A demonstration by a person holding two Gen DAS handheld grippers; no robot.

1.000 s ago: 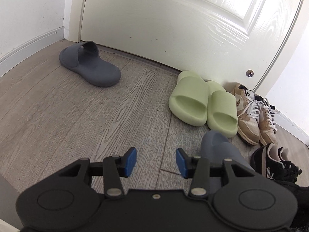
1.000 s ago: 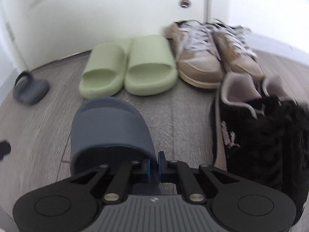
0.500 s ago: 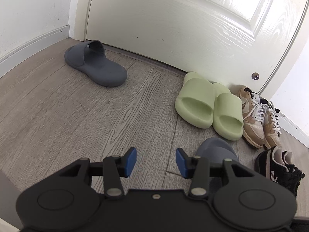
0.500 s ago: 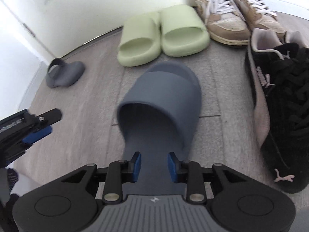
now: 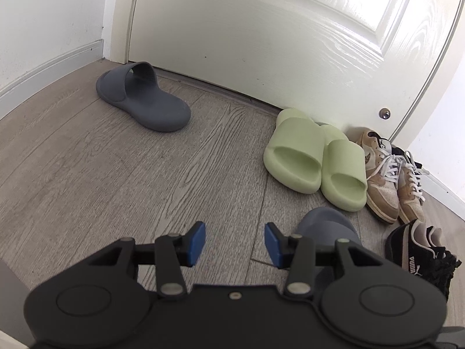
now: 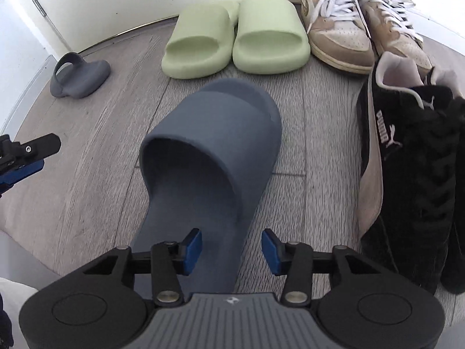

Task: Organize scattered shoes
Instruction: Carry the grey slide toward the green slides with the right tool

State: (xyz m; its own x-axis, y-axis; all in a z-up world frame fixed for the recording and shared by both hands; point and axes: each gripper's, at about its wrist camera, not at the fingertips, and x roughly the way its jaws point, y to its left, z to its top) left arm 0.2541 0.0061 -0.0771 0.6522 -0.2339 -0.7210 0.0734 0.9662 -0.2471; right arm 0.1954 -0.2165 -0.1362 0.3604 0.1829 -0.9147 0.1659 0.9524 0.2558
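Your right gripper [image 6: 231,247] has just been opening and its jaws now stand apart, pressing nothing, over the heel of the grey slide [image 6: 209,157] resting before the green slides [image 6: 235,35], so lift away straight without nudging it.

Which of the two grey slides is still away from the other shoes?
The grey foam slide lying alone by the door's hinge side; its mate sits beside the green slides.
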